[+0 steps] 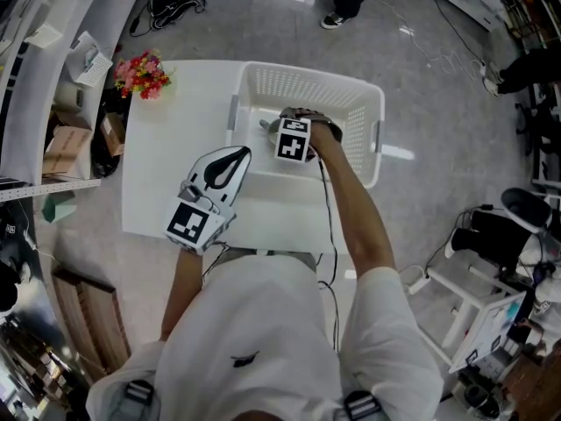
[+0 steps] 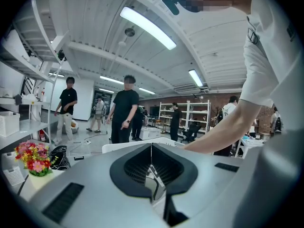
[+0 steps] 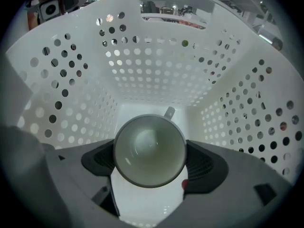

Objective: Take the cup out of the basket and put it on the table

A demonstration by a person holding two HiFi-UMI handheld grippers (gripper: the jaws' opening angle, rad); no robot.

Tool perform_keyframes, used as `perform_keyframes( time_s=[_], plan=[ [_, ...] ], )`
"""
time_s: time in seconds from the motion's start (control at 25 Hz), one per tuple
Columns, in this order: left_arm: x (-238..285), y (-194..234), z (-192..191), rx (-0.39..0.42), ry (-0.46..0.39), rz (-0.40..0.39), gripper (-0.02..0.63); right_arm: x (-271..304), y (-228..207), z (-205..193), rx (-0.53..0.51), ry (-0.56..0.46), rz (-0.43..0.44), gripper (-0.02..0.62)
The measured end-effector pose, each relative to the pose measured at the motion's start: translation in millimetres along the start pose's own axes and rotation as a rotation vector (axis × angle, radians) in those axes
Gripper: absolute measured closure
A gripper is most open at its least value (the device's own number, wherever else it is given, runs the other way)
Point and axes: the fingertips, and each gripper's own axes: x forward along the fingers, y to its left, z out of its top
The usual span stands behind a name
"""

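Grips cup point(image 3: 149, 148) by its sides with right claw point(image 3: 150, 161), low in basket point(image 3: 156, 65), for lifting out; holds left claw point(image 2: 151, 167) clenched, empty, aside over worktop point(image 1: 158, 147).

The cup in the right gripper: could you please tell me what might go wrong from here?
1. The right gripper holds the cup only by its round, smooth sides, so the cup could slip or turn as it is lifted.
2. The cup sits low inside the basket with its handle pointing away from the gripper. The handle might knock the perforated wall or the rim on the way out.
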Motion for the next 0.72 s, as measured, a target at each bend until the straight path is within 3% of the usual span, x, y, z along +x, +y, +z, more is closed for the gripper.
perform_keyframes(
  time_s=[0.72],
  plan=[
    [6.4,2.1,-6.4,0.012,0.024,-0.001,0.594,-0.2,1.9,0.7,0.003,0.001,-0.004,0.173]
  ],
)
